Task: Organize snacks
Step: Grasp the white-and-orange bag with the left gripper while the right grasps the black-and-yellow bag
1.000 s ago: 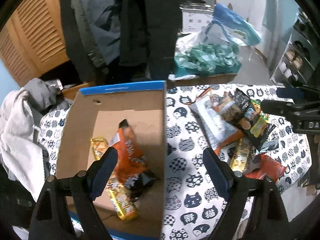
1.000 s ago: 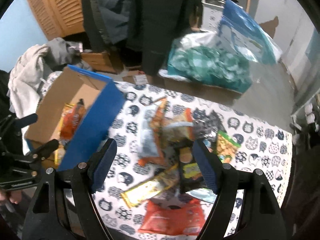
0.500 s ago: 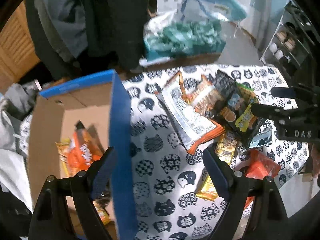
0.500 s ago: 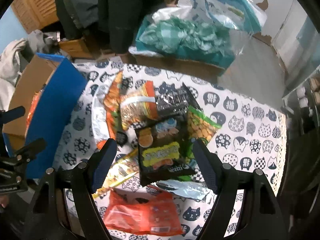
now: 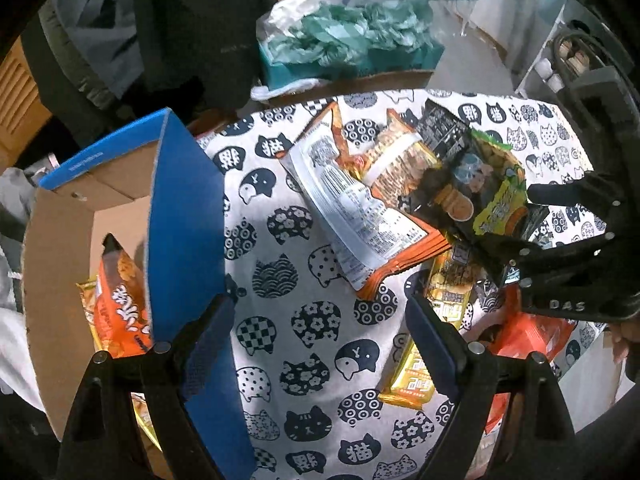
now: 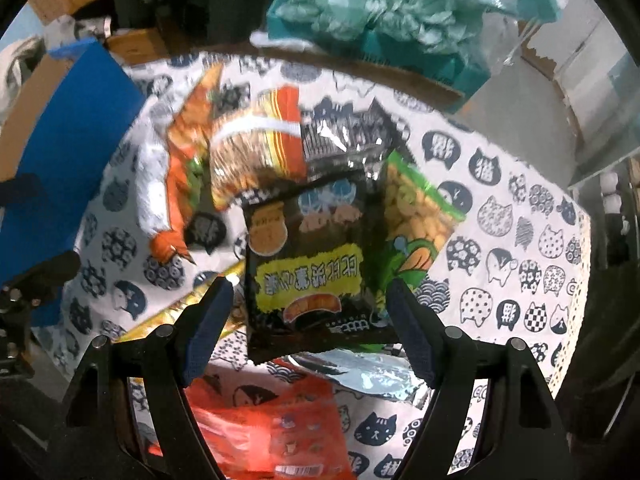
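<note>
The right gripper stands wide open, empty, directly above the black snack packet atop the pile on the cat-print tablecloth, while the left gripper, equally wide, hangs beside the blue-walled box.

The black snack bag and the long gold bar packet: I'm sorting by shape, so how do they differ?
The black snack bag is broad and dark with a yellow label; the gold bar packet is long, narrow and shiny gold. The black bag lies on top of the heap; the gold packet is partly tucked under other packets. Both lie outside the box.
</note>
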{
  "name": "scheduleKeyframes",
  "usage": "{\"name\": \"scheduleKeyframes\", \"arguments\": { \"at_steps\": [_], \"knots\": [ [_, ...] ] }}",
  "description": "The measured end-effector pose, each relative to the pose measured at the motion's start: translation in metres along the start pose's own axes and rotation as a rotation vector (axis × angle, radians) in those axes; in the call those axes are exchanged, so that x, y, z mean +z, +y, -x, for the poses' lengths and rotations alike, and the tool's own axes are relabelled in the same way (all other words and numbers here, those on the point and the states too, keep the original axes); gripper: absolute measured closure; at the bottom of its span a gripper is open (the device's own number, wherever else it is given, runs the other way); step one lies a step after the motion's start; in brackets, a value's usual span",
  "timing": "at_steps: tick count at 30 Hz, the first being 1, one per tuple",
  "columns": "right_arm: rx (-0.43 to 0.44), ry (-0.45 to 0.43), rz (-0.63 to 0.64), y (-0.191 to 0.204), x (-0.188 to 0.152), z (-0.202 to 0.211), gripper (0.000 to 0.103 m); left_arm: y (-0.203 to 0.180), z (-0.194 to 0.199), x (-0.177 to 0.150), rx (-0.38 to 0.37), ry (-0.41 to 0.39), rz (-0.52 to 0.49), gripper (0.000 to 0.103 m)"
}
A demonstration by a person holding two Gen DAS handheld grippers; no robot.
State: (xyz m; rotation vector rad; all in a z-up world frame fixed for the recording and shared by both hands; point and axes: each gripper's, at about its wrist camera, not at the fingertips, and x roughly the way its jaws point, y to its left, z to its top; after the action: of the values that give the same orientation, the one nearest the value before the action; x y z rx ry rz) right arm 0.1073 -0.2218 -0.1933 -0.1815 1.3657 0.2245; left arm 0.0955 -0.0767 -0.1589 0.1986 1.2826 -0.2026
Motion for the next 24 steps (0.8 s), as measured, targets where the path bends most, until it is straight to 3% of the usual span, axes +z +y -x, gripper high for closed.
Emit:
{"name": "scheduleKeyframes", "arguments": {
  "at_steps": [8,21,24],
  "knots": [
    [-0.05,-0.005,0.027,0.001,-0.003,-0.014,0.025,-0.001,-0.012,0.001,-0.013,0.026,0.01,0.014],
    [-0.045,-0.006,0.066,0.002,-0.008,-0.028,0.024,-0.002,-0.018,0.012,-0.036,0.039,0.044,0.014],
    [-0.051,-0.022,0.057,0.002,-0.011,-0.025,0.031,0.0,-0.02,0.015,-0.055,0.039,0.076,0.014]
  ]
}}
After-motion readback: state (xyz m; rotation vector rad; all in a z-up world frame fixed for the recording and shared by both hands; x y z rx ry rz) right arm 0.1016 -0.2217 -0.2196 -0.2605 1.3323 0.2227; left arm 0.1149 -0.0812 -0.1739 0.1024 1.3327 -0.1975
